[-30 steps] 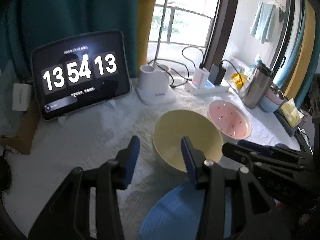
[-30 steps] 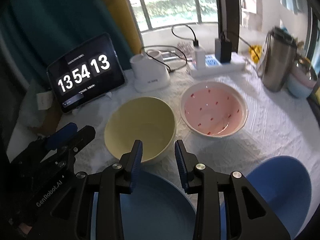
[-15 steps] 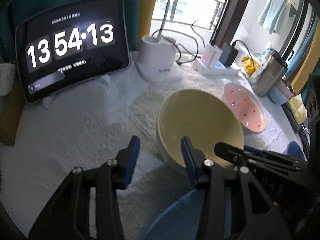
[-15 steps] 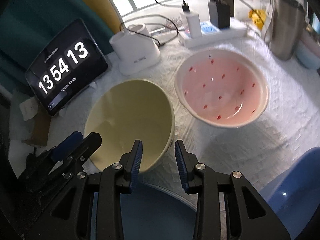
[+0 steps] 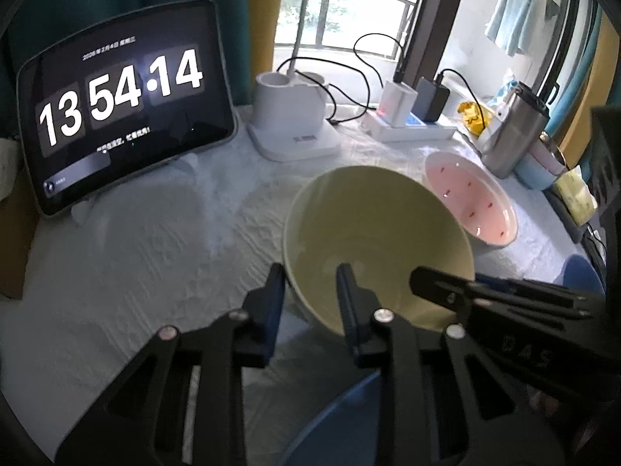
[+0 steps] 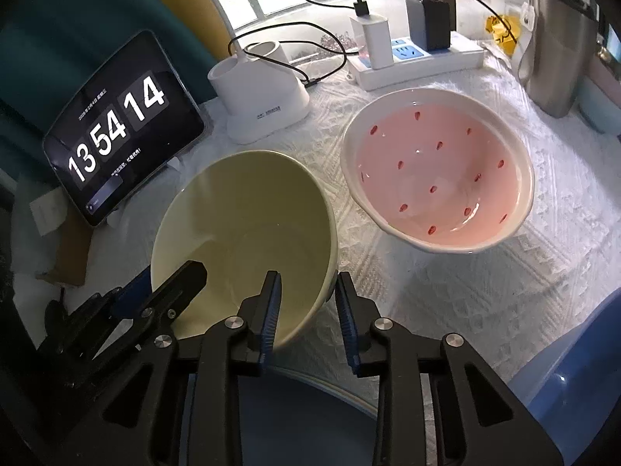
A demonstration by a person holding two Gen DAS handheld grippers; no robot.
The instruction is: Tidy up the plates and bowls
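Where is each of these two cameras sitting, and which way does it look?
Left wrist view: sits on the left gripper, looking forward and down along its black fingers at the pale yellow ceramic bowl; the right gripper's tip shows at right.
Right wrist view: sits on the right gripper, looking down at the same bowl from its other side; the left gripper's tip shows at left.
Shared: the yellow bowl, the pink strawberry-dotted bowl, the tablet clock. Both grippers' jaws have just been closing, the bowl's rim between them.
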